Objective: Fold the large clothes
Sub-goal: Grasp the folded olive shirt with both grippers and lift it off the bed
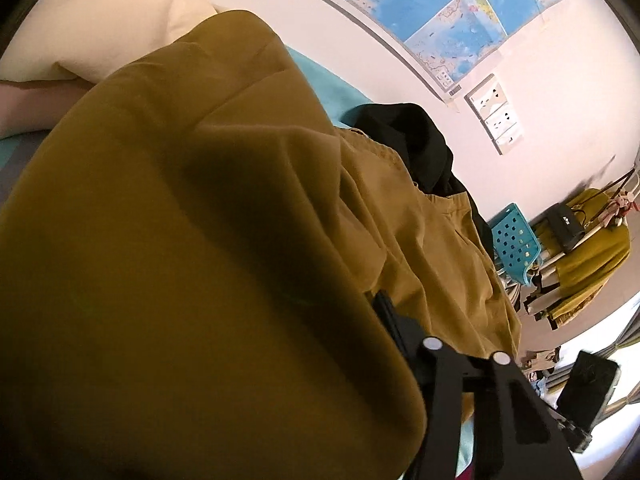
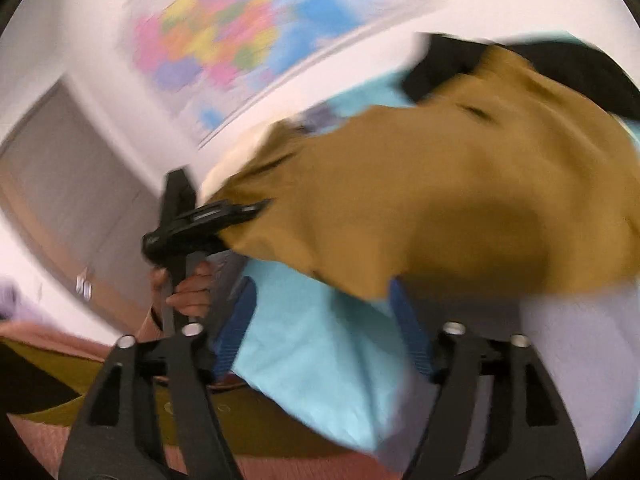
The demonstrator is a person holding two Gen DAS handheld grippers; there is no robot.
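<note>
Turquoise bedsheet [image 2: 320, 340] beneath a wall map [image 1: 440, 12]. Left gripper [image 2: 248, 210] pinches the mustard garment [image 2: 440, 200]; right gripper [image 2: 324, 320] spread apart, holding nothing.

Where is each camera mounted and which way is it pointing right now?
Left wrist: on the left claw, facing the mustard garment draped close over it, wall map beyond; only its own linkage shows.
Right wrist: on the open right claw, facing teal bedding, the left claw and hand.
Shared: garment, map.
</note>
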